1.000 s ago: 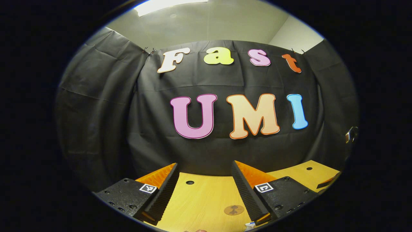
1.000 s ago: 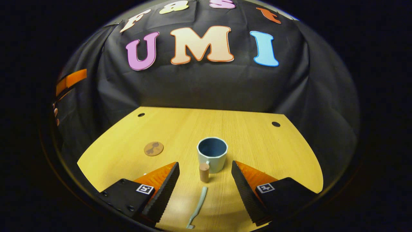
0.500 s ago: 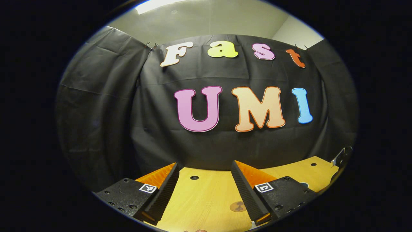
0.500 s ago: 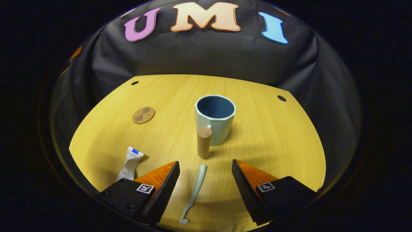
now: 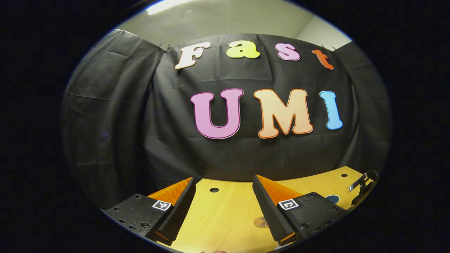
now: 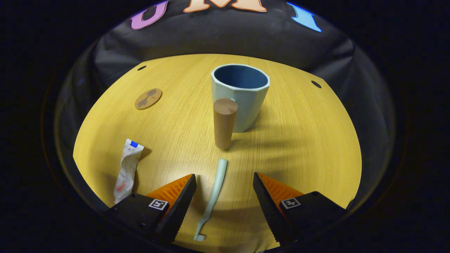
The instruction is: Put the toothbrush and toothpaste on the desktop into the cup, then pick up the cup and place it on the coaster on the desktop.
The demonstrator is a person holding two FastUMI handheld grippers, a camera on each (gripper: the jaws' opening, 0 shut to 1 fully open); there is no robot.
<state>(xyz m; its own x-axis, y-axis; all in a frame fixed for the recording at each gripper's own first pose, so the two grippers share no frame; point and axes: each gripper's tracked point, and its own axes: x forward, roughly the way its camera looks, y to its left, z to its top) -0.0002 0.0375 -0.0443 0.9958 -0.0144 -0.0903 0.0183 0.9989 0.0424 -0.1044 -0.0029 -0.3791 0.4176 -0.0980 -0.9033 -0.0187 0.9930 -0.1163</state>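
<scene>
Our right gripper [image 6: 224, 196] fingers wide, toothbrush [image 6: 213, 195] between them on bench [image 6: 299, 140]; cup [image 6: 239, 95] ahead. Left gripper [image 5: 224, 207] fingers wide.

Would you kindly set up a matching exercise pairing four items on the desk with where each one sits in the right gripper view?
Things:
1. toothbrush
2. toothpaste
3. cup
4. coaster

Places:
A. flat near the desk's far left part
B. lying between the open fingers of the right gripper
C. upright at mid-desk, wooden handle facing the camera
D. crumpled tube by the near left edge

Pairs: 1-B, 2-D, 3-C, 4-A
</scene>
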